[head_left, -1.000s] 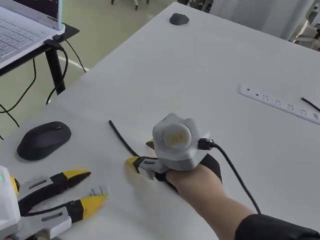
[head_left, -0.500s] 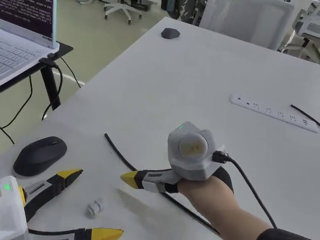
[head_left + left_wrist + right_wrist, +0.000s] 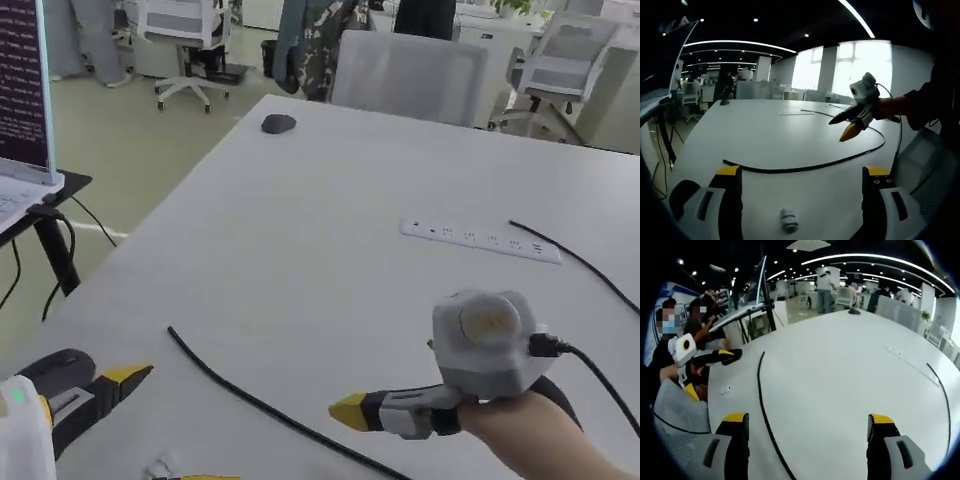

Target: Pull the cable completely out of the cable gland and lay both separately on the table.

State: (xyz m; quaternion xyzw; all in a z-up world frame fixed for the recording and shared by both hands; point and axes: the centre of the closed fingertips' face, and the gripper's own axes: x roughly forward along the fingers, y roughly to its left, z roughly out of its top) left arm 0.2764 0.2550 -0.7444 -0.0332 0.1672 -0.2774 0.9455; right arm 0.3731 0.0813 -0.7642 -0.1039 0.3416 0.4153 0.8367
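Note:
A black cable lies loose on the white table, running from near left toward the near right. A small white cable gland rests apart from it, between the spread jaws of my left gripper, which is open and low over the table. In the head view the gland sits at the bottom edge beside the left gripper. My right gripper hovers above the cable's near part, open and holding nothing. Its own view shows wide jaws over the cable.
A white power strip and a second black cable lie at the right. A dark mouse sits by the left gripper, another mouse far back. A laptop stand borders the table's left. People sit beyond the left edge.
The head camera has tilted up. My right gripper has come off the cable and risen to the right. The left gripper's jaws have spread wider around the gland. Cable and gland lie still.

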